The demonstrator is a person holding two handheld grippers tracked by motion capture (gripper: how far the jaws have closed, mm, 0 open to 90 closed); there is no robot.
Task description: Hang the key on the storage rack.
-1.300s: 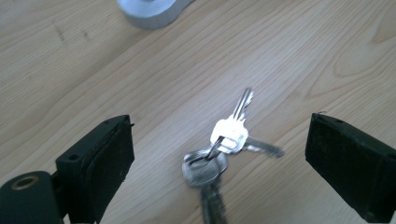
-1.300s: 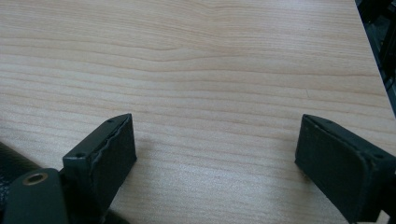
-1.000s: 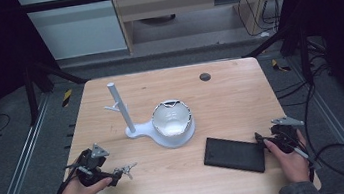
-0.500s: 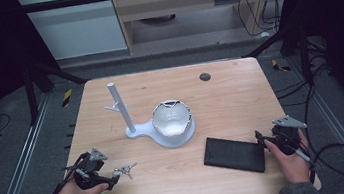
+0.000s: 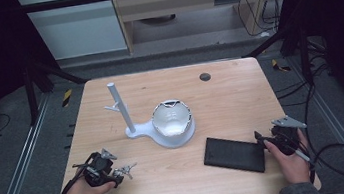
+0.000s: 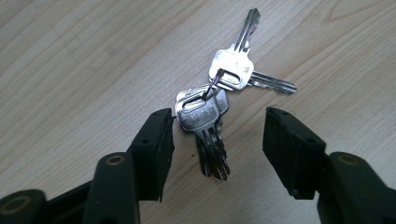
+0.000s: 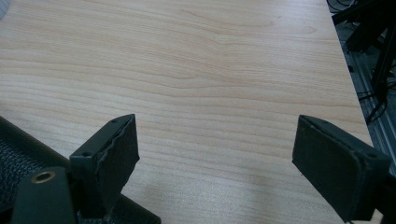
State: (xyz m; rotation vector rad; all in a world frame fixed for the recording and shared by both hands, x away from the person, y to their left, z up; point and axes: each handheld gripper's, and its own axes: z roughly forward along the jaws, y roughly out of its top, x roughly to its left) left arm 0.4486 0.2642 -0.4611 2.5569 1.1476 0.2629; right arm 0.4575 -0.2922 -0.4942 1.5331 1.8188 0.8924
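A bunch of silver keys (image 6: 205,112) on a ring lies flat on the wooden table (image 5: 241,103), near its front left (image 5: 125,170). My left gripper (image 6: 218,122) reaches over it from the left (image 5: 115,171). Its jaws have just been closing. They stand on either side of the nearest key heads; a gap remains on the right side, so they do not grip. My right gripper (image 7: 215,126) stays open over bare wood at the front right (image 5: 262,140), nothing between its jaws.
A flat black case (image 5: 234,154) lies just left of the right gripper, and its corner shows in the right gripper view (image 7: 18,140). A white stand with a post (image 5: 120,109) and a bowl-shaped cup (image 5: 173,119) occupies the table's middle. A dark round hole (image 5: 204,77) sits farther back.
The left gripper's jaws have drawn closer together around the keys. Both hands stay about where they were, and the keys have not moved.
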